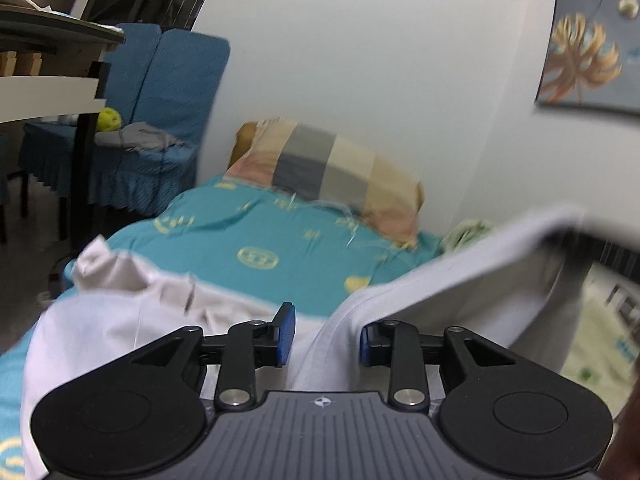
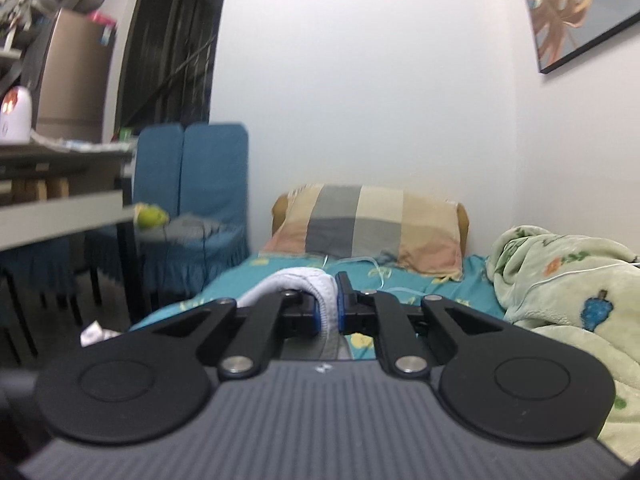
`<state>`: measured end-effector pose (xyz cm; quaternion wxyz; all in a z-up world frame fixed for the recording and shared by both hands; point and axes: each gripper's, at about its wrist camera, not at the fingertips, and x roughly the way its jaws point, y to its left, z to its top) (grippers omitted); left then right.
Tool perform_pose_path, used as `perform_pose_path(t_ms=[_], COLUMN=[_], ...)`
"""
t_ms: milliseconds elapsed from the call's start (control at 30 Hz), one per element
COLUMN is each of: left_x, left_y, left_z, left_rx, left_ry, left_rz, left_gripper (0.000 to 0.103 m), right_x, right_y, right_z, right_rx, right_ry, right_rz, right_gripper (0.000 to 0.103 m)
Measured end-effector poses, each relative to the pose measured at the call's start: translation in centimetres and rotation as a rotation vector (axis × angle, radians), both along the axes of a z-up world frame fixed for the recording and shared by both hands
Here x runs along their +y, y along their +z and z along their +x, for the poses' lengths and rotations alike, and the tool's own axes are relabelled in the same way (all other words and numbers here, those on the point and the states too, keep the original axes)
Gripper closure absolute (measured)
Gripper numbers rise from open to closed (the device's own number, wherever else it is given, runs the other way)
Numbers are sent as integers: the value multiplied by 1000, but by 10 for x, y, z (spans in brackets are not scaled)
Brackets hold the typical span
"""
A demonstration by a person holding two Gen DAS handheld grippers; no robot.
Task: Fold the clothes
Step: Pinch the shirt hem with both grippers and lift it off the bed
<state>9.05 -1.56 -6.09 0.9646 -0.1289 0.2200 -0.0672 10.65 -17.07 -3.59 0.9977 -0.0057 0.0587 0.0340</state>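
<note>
The white cotton garment (image 1: 452, 280) lies spread over the teal bedsheet with yellow motifs (image 1: 256, 228), filling the lower half of the left wrist view; one fold rises toward 3 o'clock, lifted clear of the bed, and a crumpled end sits at 9 o'clock. In the right wrist view a rolled edge of the same white cloth (image 2: 296, 280) bulges up at the centre.

The bedsheet covers the bed from the centre toward 12 o'clock, where a patchwork pillow of grey, cream and peach squares (image 2: 372, 228) leans against the white wall. A pale green fleece blanket with printed figures (image 2: 560, 300) is heaped at 3 o'clock in the right wrist view. A blue fabric-covered chair (image 1: 160, 120) stands at 10 o'clock, beside a dark-legged table (image 2: 60, 216).

The left gripper (image 1: 326, 332) has its blue pads apart; a ridge of the white cloth runs up between them, and neither pad visibly presses on it. The right gripper (image 2: 329, 308) is clenched on the garment's rolled edge, the cloth pinched between its blue pads.
</note>
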Motion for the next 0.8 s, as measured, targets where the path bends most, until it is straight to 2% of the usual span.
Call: perform_pose_path(t_ms=[167,367,633,700,800], left_x=[-25,-37,-44,-41,-33], left_y=[-26,-39,-36,-38,-41], left_z=[-15,-34,-58,-62,-69], left_rx=[84,120,134,136,144], left_ry=[70,70,-62,-92,-149], left_rz=[76,137,234,228,170], left_gripper=[60,56,56,56,56], right_x=[-28,-59,-80,-84,-92], right_y=[7,10,8,7,3], right_z=[1,2,10,13,14], right_rx=[-47,-73,-49,-29,-6], right_ry=[-55,-106,-155,-154,-173], right_rz=[90,187,224,211,206], right_gripper=[93,93,93,92,92])
